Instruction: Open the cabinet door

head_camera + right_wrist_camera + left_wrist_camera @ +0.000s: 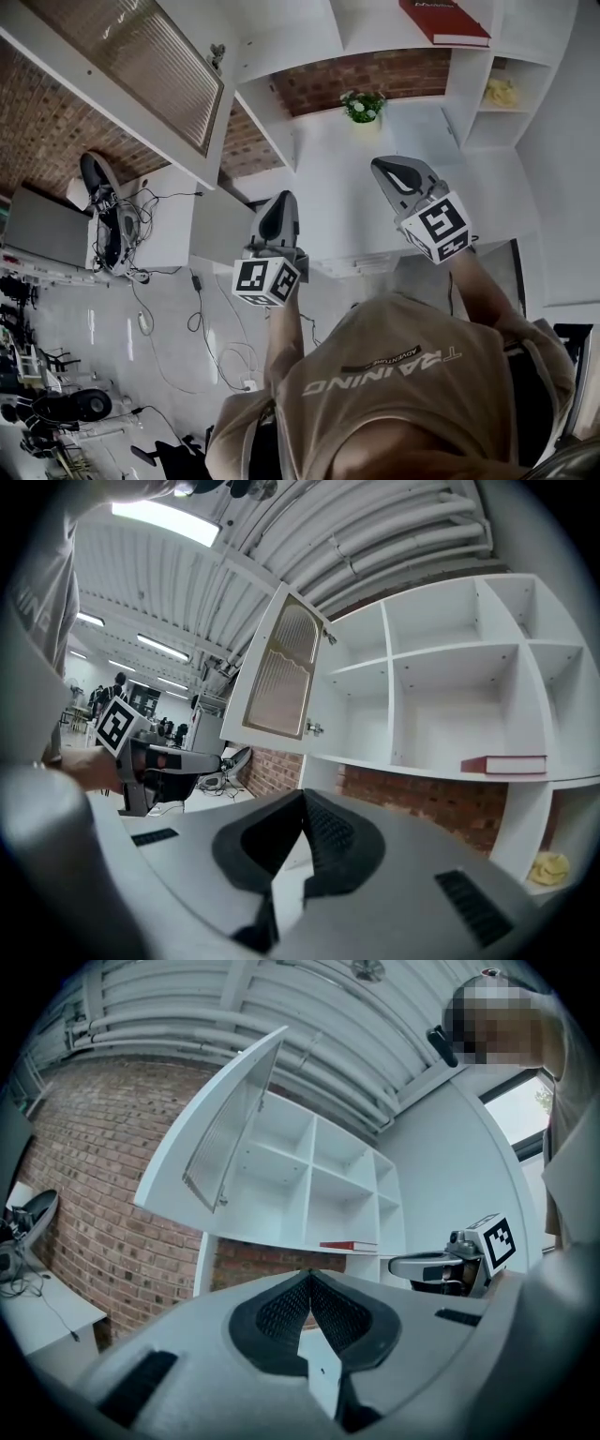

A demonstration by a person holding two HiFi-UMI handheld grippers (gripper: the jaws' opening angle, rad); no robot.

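The white cabinet door [141,66] with its ribbed glass panel stands swung wide open at the upper left, away from the open white shelves [319,1185]. The door [220,1133] shows its small knob [222,1202] at the lower edge; in the right gripper view the door [281,672] and knob [314,728] hang to the left of the shelves. My left gripper [278,217] and right gripper [398,173] are held level in front of the cabinet, apart from the door. Both are shut with nothing between the pads, the left gripper [309,1279] and the right gripper [303,797] alike.
A red book [443,21] lies on a shelf and a yellow object [502,92] sits in a right-hand cubby. A potted plant [362,106] stands on the white counter [328,178] below, against a brick wall. A chair and cables [103,216] are at the left.
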